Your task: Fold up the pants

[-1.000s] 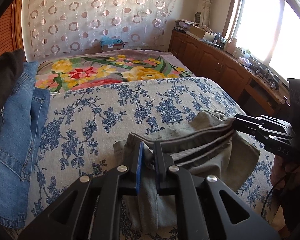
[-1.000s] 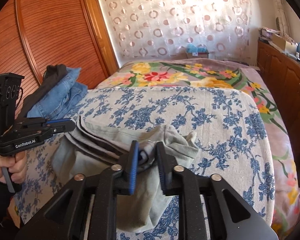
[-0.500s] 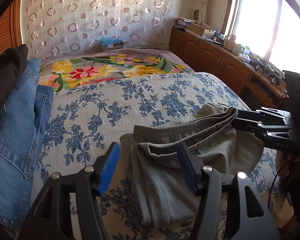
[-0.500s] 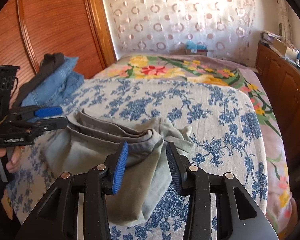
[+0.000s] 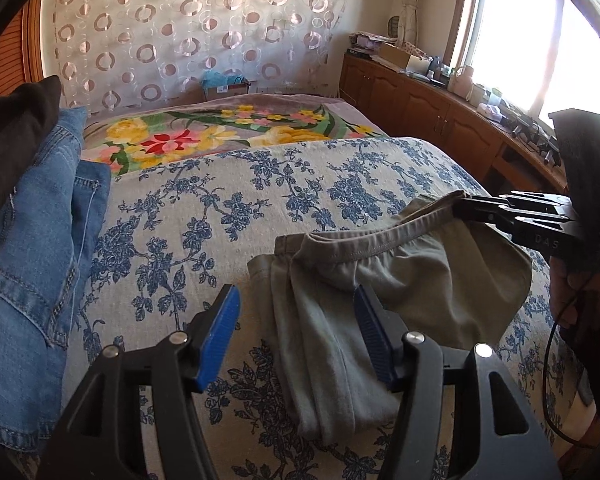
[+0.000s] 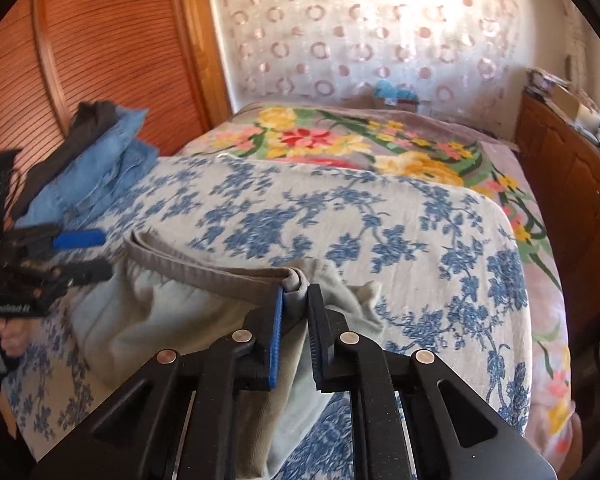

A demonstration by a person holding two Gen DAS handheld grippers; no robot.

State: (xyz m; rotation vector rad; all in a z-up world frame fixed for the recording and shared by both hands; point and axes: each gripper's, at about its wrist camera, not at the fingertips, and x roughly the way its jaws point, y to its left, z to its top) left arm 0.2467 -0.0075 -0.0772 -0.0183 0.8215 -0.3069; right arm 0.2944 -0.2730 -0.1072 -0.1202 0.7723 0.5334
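Grey-green pants [image 5: 400, 280] lie bunched on the blue-flowered bedspread [image 5: 220, 208], waistband toward the far side. My left gripper [image 5: 296, 296] is open just above their left folded edge, its blue pads [image 5: 220, 320] clear of the cloth. In the right wrist view the same gripper [image 6: 100, 254] hangs open at the left end of the waistband. My right gripper [image 6: 296, 291] is closing its jaws on the right end of the waistband [image 6: 220, 276], the fold pinched between its pads. From the left wrist view it [image 5: 460, 206] comes in from the right, a hand below it.
Folded blue jeans [image 5: 28, 240] with a dark garment [image 5: 12, 128] on top sit at the bed's left side. A bright floral blanket [image 5: 220, 136] covers the far half. A wooden cabinet [image 5: 440, 120] runs along the right, a slatted wooden door [image 6: 100, 60] along the left.
My left gripper opened and let go of the pants' left edge. My right gripper opened, shifted, then closed on the right end of the waistband, which is now pulled straighter.
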